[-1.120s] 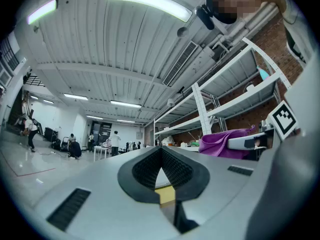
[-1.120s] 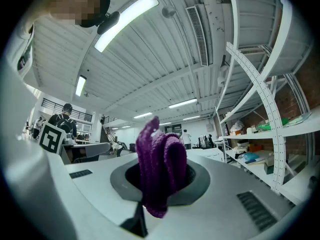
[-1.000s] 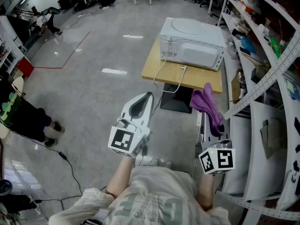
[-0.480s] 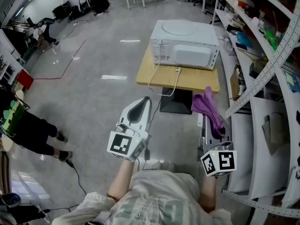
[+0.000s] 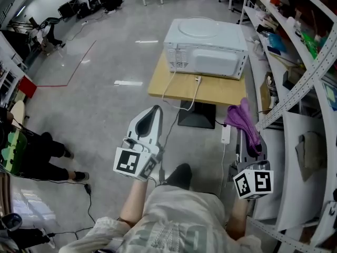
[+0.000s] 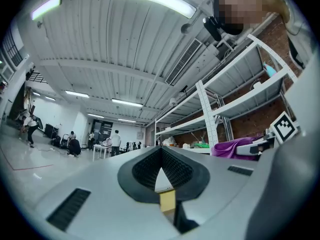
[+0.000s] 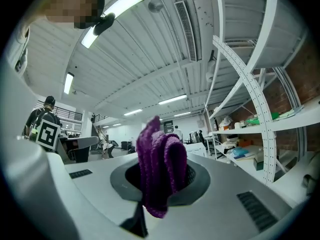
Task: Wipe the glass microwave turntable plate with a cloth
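Observation:
A white microwave (image 5: 210, 51) stands on a small wooden table (image 5: 174, 86) ahead of me. A round, pale disc (image 5: 202, 26) that looks like the turntable plate lies on top of it. My right gripper (image 5: 246, 141) is shut on a purple cloth (image 5: 245, 121), which sticks up past the jaws and hides their tips. In the right gripper view the cloth (image 7: 160, 169) bulges out of the shut right gripper (image 7: 160, 184). My left gripper (image 5: 154, 109) is held over the floor, short of the table, shut with nothing in it. The left gripper view shows the left gripper (image 6: 161, 171) pointing towards the ceiling.
White metal shelving (image 5: 295, 88) packed with items runs along the right. The microwave's white cable (image 5: 181, 96) hangs off the table, and a power strip (image 5: 226, 134) lies on the floor below. A person in dark trousers (image 5: 31, 146) stands at the left. Floor cables (image 5: 87, 194) trail there.
I have stepped closer to the table, so the microwave sits nearer and more central. Both grippers drifted slightly apart. The cloth stays held in the right one.

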Demonstrator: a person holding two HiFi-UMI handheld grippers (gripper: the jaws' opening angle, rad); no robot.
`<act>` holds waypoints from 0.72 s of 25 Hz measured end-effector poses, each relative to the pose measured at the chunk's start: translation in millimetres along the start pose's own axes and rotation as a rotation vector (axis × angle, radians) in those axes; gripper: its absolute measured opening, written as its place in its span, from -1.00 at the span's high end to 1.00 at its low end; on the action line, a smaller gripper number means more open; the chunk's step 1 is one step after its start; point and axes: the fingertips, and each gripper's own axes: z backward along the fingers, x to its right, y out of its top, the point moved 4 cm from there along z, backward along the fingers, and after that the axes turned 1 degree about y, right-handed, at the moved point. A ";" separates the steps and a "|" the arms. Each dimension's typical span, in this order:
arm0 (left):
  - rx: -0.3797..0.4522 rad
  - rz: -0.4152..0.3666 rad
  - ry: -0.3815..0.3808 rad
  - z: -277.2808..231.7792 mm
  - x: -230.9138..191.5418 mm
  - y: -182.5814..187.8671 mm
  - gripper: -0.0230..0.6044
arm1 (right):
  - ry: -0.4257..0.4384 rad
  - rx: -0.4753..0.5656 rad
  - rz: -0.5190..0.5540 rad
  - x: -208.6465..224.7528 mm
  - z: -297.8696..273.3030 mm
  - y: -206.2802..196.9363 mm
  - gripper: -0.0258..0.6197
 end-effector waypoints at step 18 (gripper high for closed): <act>0.025 0.065 0.016 -301.3 -163.7 -48.4 0.92 | 0.024 0.033 0.037 85.8 -322.9 16.9 0.73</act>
